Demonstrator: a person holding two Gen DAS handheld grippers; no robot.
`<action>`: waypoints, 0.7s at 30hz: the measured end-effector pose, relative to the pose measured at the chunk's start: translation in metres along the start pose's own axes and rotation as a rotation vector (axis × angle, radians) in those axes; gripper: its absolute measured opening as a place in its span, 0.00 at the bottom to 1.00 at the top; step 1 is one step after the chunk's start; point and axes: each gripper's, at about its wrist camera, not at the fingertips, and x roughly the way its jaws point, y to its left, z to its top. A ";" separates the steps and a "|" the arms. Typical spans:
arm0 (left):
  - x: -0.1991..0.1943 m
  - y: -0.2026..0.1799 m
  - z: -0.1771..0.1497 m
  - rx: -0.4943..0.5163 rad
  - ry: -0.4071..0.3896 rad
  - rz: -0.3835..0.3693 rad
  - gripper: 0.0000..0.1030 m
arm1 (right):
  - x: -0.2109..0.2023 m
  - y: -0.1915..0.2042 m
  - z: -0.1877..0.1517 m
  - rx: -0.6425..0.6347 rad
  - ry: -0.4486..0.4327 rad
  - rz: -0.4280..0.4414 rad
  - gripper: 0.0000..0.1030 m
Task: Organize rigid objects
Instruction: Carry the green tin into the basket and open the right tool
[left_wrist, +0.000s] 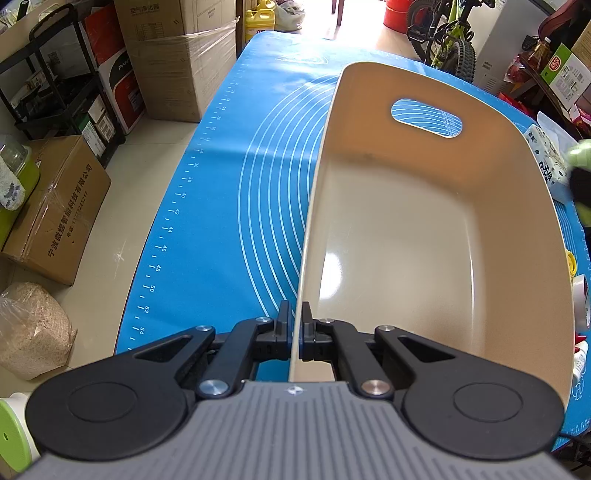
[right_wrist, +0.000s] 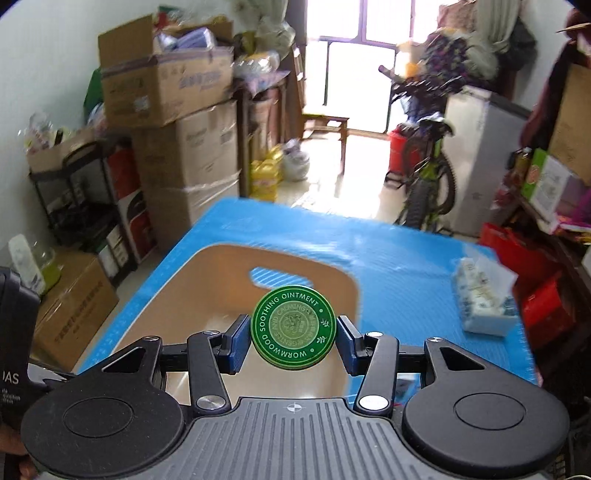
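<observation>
A beige plastic bin (left_wrist: 424, 229) with a handle slot stands on the blue mat (left_wrist: 221, 206); nothing lies inside it. My left gripper (left_wrist: 294, 325) is shut on the bin's thin left wall near the front corner, one finger on each side. In the right wrist view the same bin (right_wrist: 207, 280) lies below and ahead. My right gripper (right_wrist: 293, 339) is shut on a round green ointment tin (right_wrist: 293, 326), held on edge with its printed lid facing the camera, above the bin's near end.
A tissue pack (right_wrist: 484, 302) lies on the mat to the right of the bin. Small items (left_wrist: 576, 295) sit along the mat's right edge. Cardboard boxes (left_wrist: 55, 210), a black shelf rack and a bicycle (right_wrist: 424, 173) surround the table.
</observation>
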 end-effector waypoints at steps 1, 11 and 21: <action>0.000 0.000 0.000 -0.001 0.000 -0.001 0.04 | 0.005 0.005 0.000 -0.011 0.014 0.008 0.53; 0.000 0.001 0.000 -0.003 0.001 -0.002 0.04 | 0.058 0.042 -0.018 -0.071 0.193 0.042 0.53; 0.000 0.002 0.001 -0.005 0.002 -0.004 0.04 | 0.101 0.054 -0.034 -0.091 0.349 0.048 0.52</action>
